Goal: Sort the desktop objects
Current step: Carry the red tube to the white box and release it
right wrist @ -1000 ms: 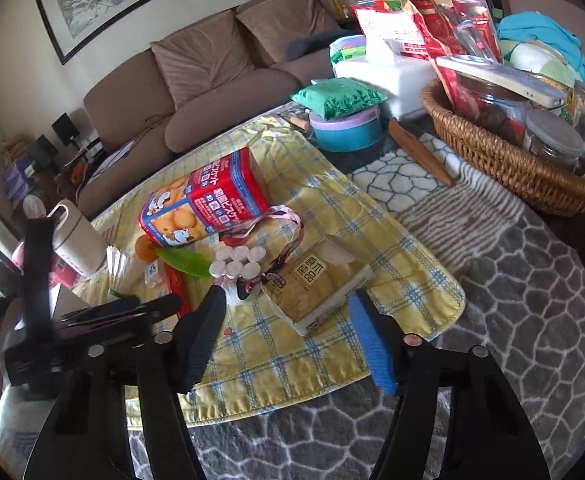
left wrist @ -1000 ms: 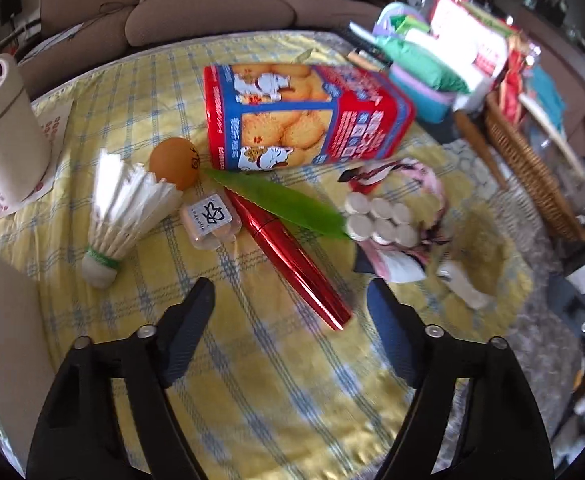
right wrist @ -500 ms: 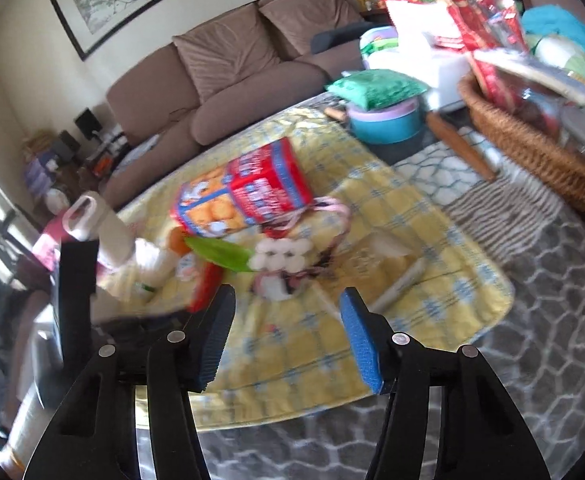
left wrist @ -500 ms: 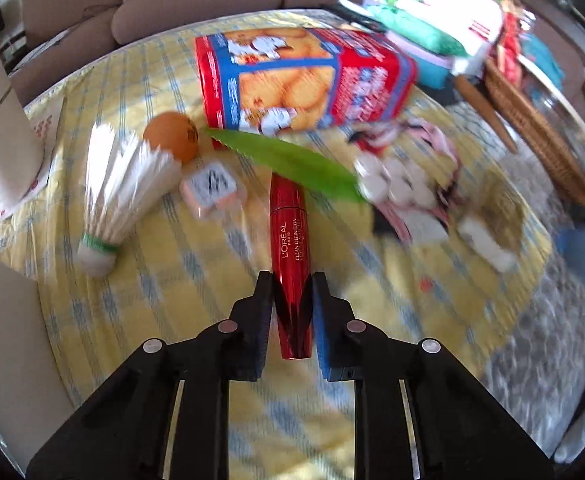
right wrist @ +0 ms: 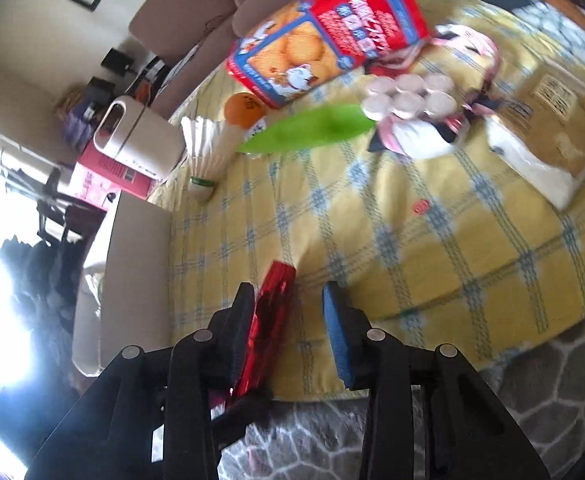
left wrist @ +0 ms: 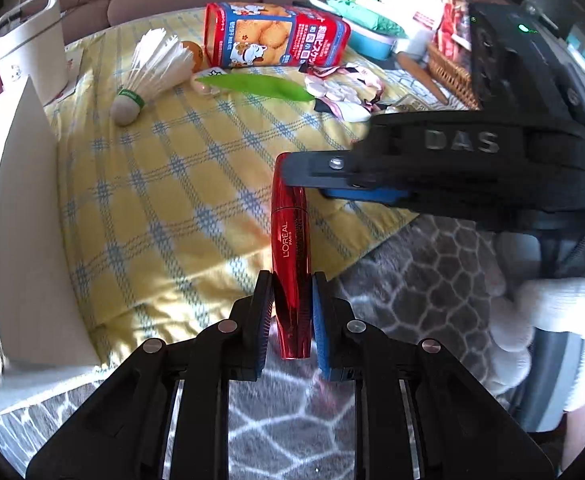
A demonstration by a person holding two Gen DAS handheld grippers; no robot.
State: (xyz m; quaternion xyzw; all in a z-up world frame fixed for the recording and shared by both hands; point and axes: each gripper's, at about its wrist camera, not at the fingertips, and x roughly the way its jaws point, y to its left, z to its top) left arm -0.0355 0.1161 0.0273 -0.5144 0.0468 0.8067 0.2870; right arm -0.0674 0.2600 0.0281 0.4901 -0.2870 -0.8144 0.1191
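Note:
A glossy red mascara tube (left wrist: 290,240) is held above the near edge of the yellow checked cloth (left wrist: 164,184). My left gripper (left wrist: 290,308) is shut on its near end. My right gripper (left wrist: 292,178) reaches in from the right and straddles the tube's far end. In the right wrist view the tube (right wrist: 270,312) lies against the left finger while the blue pad (right wrist: 336,320) stands apart from it, so my right gripper (right wrist: 288,312) is open. A shuttlecock (left wrist: 152,68), an orange ball (left wrist: 194,54) and a green leaf (left wrist: 256,86) lie further back.
A red biscuit box (left wrist: 276,36) lies at the back, with a pack of white round pieces (left wrist: 332,88) and a brown packet (right wrist: 552,120) to its right. A white box (left wrist: 28,220) stands left, a white jug (left wrist: 28,36) behind it. A wicker basket (left wrist: 448,72) is far right.
My left gripper lifted the red tube and drew it back to the cloth's near edge. My right gripper swung over to the left and now straddles the tube's far end.

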